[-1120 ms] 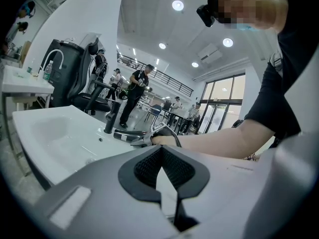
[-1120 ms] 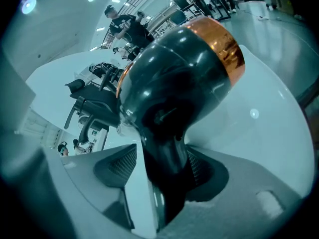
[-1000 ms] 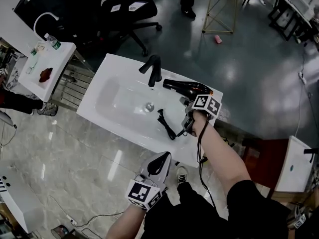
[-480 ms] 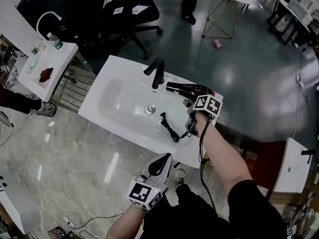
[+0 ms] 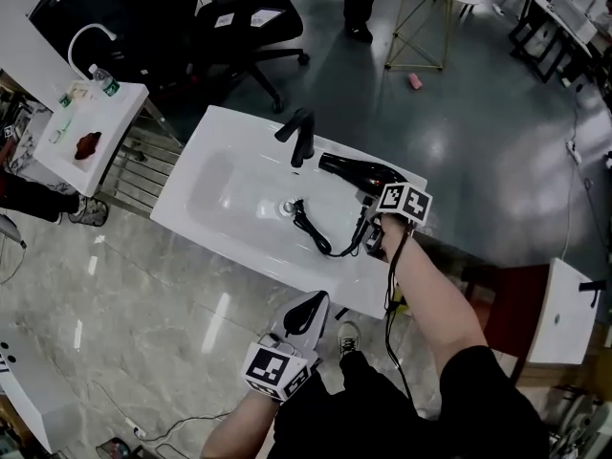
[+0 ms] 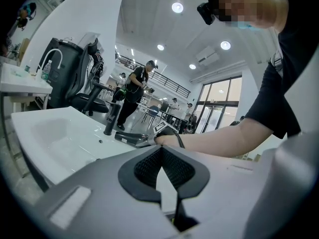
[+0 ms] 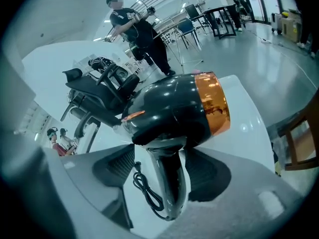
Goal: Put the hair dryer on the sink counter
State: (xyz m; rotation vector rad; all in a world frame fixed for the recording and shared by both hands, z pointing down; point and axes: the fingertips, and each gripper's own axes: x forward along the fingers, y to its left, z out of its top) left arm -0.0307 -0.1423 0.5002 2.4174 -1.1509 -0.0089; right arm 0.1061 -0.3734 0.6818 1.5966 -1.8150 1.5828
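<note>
The black hair dryer [image 5: 359,172] with its orange band lies on the white sink counter [image 5: 218,130], to the right of the black faucet [image 5: 298,137]. Its black cord [image 5: 316,229] trails into the basin towards the drain. My right gripper [image 5: 367,229] reaches down over the handle. In the right gripper view the hair dryer [image 7: 174,113] fills the middle, and its handle stands between the jaws of the right gripper [image 7: 160,159], which have just been opening and leave a gap on each side. My left gripper [image 5: 304,316] hangs shut and empty below the counter's front edge; the left gripper [image 6: 160,151] view looks across the counter at the dryer [image 6: 130,138].
A black office chair [image 5: 239,22] stands behind the sink. A second white basin stand [image 5: 91,127] with a bottle is at the left. A gold-legged table [image 5: 421,17] and a standing person are at the back, a white cabinet [image 5: 564,314] at the right.
The cord has slid left, further into the basin, and the plug end now lies by the drain. The right gripper has shifted slightly to the right. The left gripper has stayed put.
</note>
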